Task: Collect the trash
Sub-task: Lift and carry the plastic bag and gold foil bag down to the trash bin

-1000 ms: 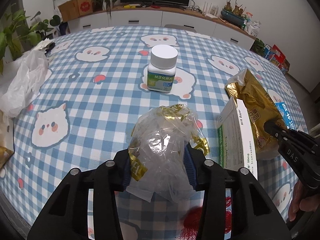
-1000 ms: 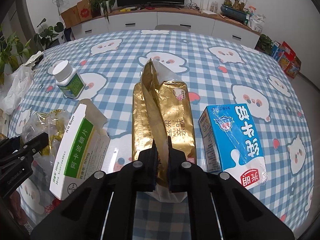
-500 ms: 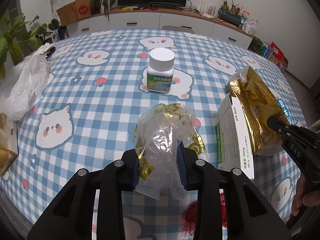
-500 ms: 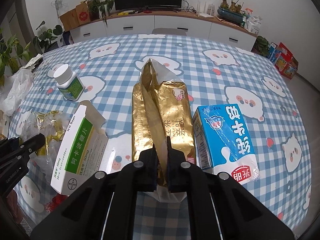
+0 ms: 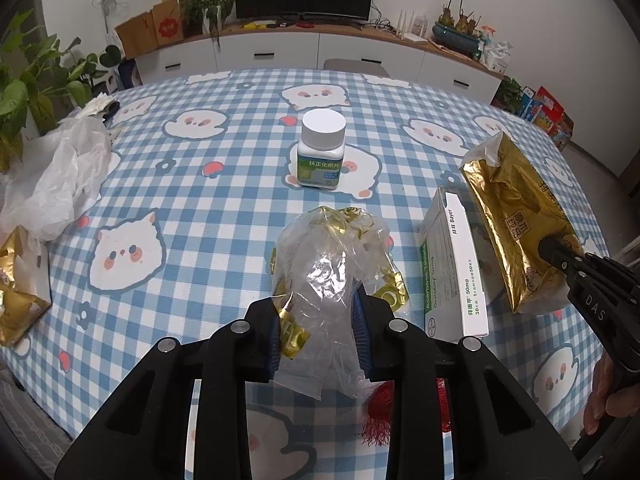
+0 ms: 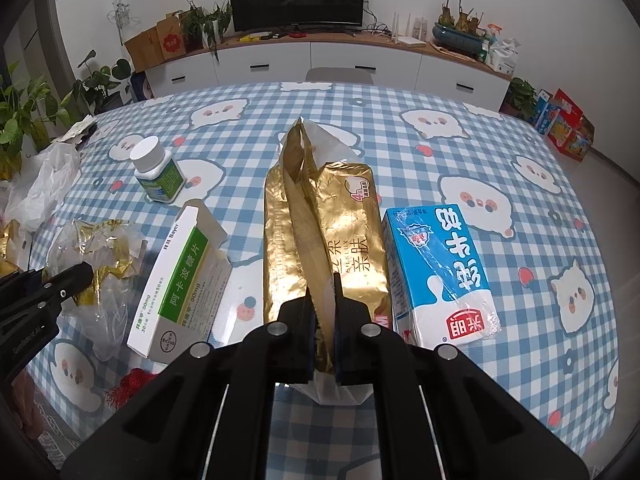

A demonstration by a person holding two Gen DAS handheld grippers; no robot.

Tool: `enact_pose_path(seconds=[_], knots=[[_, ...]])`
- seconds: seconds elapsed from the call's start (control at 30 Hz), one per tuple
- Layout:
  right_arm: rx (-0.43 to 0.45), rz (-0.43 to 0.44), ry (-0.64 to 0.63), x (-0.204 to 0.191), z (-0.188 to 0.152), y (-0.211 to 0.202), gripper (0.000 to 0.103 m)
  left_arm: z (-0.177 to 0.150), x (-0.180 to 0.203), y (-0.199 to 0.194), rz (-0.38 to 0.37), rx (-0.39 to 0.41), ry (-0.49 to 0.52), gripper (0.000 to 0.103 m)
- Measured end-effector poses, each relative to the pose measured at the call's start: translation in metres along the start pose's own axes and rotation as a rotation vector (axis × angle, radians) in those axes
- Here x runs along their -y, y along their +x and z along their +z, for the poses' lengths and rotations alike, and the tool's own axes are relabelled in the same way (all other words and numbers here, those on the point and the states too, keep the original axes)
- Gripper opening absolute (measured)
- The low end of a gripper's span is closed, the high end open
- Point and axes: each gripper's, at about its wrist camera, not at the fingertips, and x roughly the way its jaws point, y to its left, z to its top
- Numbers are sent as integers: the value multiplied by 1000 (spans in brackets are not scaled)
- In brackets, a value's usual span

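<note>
Narrowed since earlier, left gripper pinches clear wrapper; right gripper seemingly clamps gold bag.

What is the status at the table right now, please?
Left gripper shut on clear plastic wrapper. Right gripper shut on gold bag. Medicine box between them; path clear.

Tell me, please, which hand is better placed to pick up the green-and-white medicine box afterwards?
Neither is free. Left gripper grips the clear wrapper, right gripper the gold bag. The medicine box lies between; perhaps right, marginally.
</note>
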Motion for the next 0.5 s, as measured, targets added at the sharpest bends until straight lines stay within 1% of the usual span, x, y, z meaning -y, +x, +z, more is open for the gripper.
enact_pose_path(seconds=[0.27,0.5], knots=[[32,8,14,-1,-13,-29,5,-13,-2,-20,-7,12,8,28],[61,-4,8,-4,-23,-54,5,-22,-5,-40,-16,26,3,28]])
